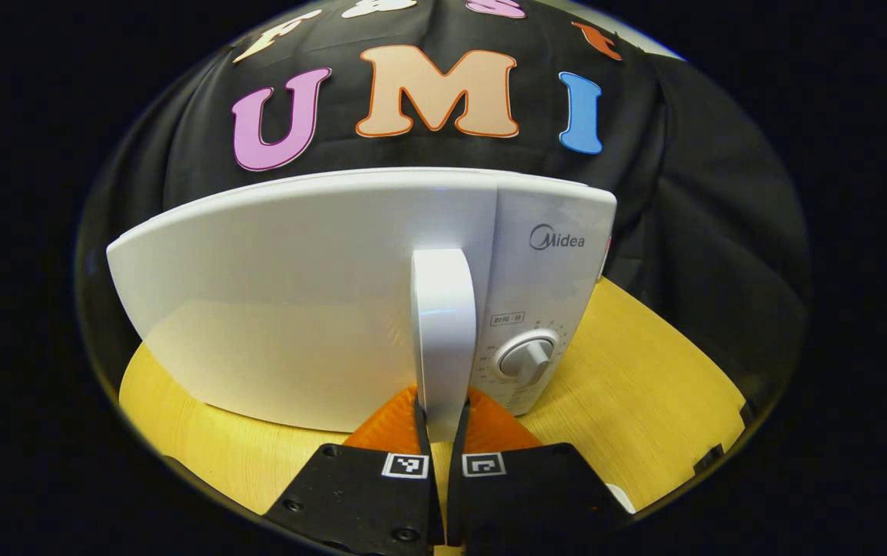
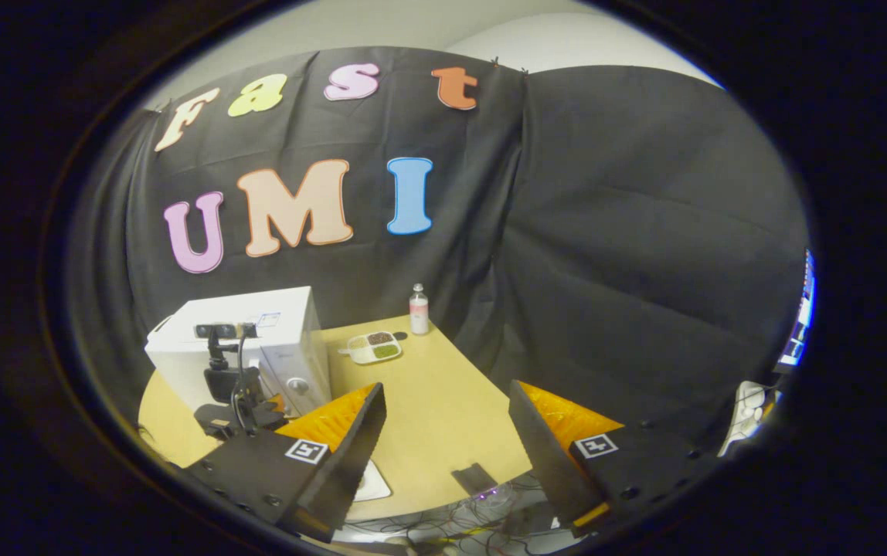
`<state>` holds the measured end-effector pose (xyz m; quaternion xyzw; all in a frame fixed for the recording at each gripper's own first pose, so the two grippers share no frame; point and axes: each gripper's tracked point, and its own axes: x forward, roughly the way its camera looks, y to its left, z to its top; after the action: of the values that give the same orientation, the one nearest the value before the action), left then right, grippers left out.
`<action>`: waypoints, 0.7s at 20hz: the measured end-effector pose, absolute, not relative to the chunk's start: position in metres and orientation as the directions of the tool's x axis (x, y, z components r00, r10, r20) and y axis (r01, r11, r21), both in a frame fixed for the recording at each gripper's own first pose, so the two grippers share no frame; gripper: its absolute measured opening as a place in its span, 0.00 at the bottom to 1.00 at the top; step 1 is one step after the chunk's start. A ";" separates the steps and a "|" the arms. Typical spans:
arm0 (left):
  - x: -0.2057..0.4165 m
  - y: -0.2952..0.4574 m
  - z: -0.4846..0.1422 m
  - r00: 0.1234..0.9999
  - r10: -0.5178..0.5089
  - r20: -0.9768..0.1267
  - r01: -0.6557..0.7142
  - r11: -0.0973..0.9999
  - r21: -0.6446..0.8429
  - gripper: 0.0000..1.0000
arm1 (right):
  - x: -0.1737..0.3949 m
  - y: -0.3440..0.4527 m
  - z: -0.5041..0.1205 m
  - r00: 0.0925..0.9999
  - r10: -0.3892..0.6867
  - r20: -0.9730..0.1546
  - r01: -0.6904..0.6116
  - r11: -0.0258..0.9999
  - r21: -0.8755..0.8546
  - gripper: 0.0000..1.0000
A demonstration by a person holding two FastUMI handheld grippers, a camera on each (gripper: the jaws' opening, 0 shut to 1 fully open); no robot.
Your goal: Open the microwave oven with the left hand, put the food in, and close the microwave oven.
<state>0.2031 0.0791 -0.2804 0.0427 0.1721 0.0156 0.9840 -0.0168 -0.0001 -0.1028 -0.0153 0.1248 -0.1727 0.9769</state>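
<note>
L gripper (image 1: 441, 432) clenched on microwave handle (image 1: 443, 332), door (image 1: 289, 301) closed, dial (image 1: 527, 359) just right of it. R gripper (image 2: 443, 432) released, held high, well apart from food tray (image 2: 374, 347); tray compartments hold dark & green food, beside microwave (image 2: 239, 340) on table (image 2: 443, 401), bottle (image 2: 419, 309) near
</note>
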 end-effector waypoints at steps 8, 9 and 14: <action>0.192 0.080 -0.284 0.922 0.095 -0.376 -0.081 0.995 0.053 0.01 | -0.027 -0.018 -0.099 0.918 -0.328 -0.222 0.314 0.944 -0.097 0.92; 0.175 0.080 -0.286 0.920 0.104 -0.377 -0.095 0.995 0.043 0.01 | -0.026 -0.020 -0.098 0.921 -0.323 -0.220 0.309 0.946 -0.097 0.92; 0.119 0.088 -0.291 0.924 0.103 -0.368 -0.087 0.994 0.059 0.00 | -0.023 -0.017 -0.095 0.945 -0.251 -0.209 0.241 0.968 -0.069 0.92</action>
<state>0.1187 0.0882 -0.2914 0.0208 0.1887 0.0485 0.9806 -0.0234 -0.0167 -0.0948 -0.0213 0.1086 -0.1247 0.9860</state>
